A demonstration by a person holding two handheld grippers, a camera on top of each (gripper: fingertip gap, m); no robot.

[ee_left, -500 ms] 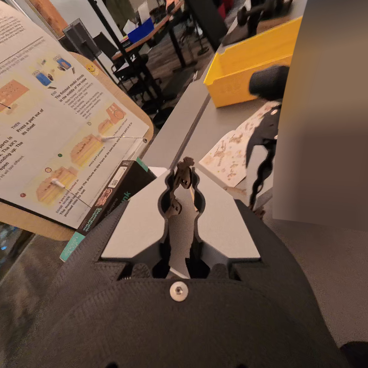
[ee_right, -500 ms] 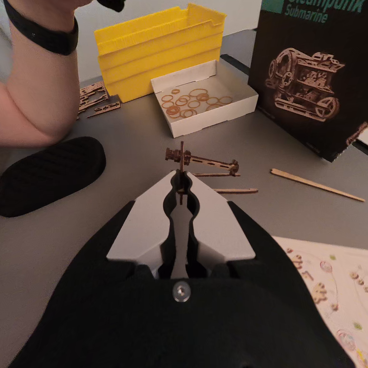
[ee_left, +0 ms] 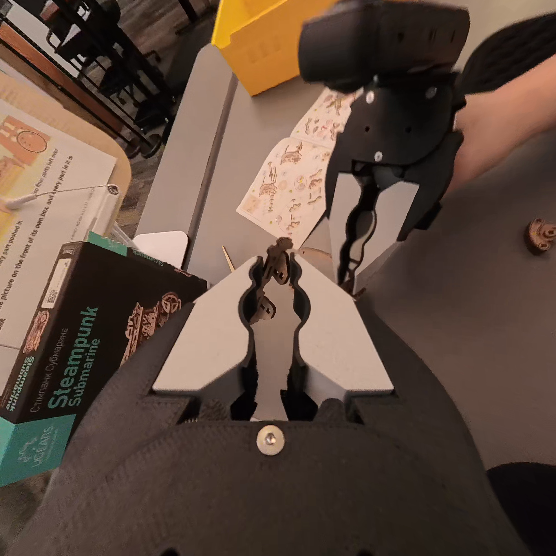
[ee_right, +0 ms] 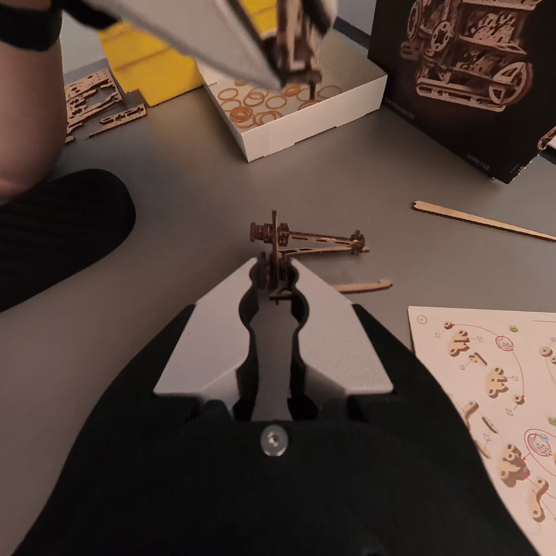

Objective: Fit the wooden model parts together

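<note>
My left gripper (ee_left: 273,262) is shut on a small dark wooden part (ee_left: 277,272) that sticks out past the fingertips. My right gripper (ee_right: 272,266) is shut on a wooden assembly (ee_right: 272,237) with two thin slotted arms (ee_right: 322,242) reaching right, low over the grey table (ee_right: 186,195). In the left wrist view the right gripper (ee_left: 349,281) points down at the table just right of my left fingertips. In the right wrist view the left gripper (ee_right: 290,79) shows blurred at the top, above the assembly, with its part (ee_right: 296,45).
A white tray (ee_right: 316,132) of rubber bands, a yellow bin (ee_right: 150,69), punched wooden sheets (ee_right: 93,99) and the black kit box (ee_right: 466,75) stand behind. Two wooden sticks (ee_right: 481,222) and a leaflet (ee_right: 496,391) lie right. A round wooden piece (ee_left: 540,237) lies far right. The gap from one gripper's tips to the other's is roughly 10 cm. The left gripper is farther from the round wooden piece (ee_left: 540,237), some 20 cm, than the right, some 15 cm.
My left gripper has swung down and toward the right gripper with its part; it now shows at the top of the right wrist view. The right gripper has barely moved.
</note>
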